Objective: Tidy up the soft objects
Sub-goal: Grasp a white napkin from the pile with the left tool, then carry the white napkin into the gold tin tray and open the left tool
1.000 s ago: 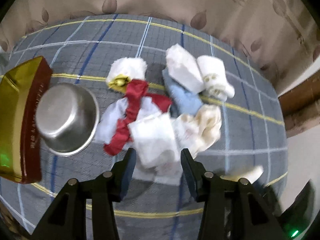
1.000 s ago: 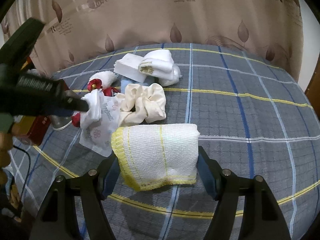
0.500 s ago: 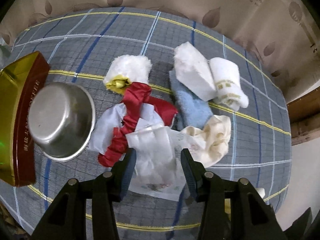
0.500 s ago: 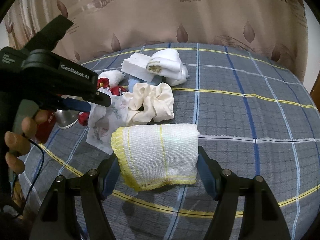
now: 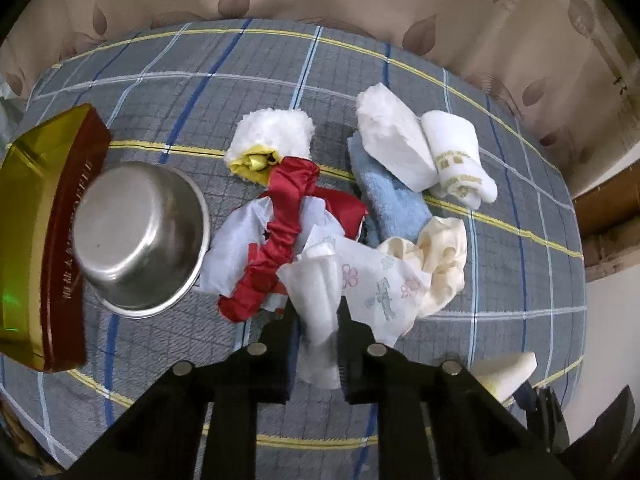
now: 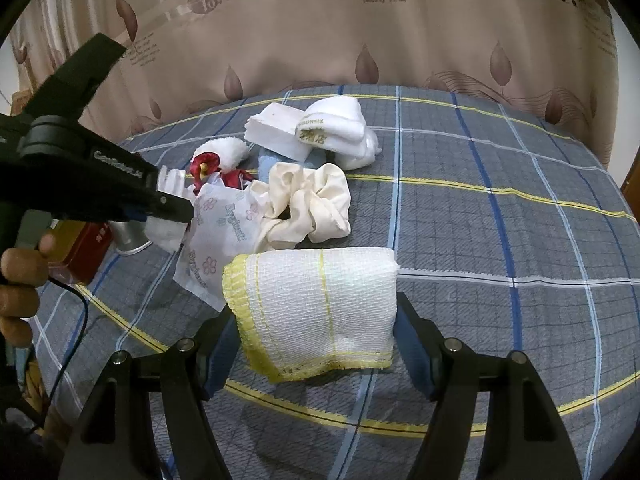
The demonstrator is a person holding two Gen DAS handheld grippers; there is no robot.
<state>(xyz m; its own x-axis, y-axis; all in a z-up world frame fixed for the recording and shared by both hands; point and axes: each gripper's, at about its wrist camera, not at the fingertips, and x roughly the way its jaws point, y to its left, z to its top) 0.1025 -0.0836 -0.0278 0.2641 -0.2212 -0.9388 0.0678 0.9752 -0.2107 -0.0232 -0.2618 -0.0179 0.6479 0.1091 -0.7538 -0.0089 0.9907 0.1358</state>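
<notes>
Left gripper, lower centre, pinches a tissue pack; right gripper clamps a cloth. Lifting may drag the scrunchie.

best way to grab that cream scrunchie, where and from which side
Pinch one puffy lobe of the cream scrunchie at its right-hand edge, coming down from above. It lies flat as a ruffled ring, so any fold fits between tool fingers. Its left side is tucked under the printed tissue pack; the right is bare plaid cloth.

A grey plaid-covered bed is seen carrying a steel bowl, a red-gold box and piled cloths.
</notes>
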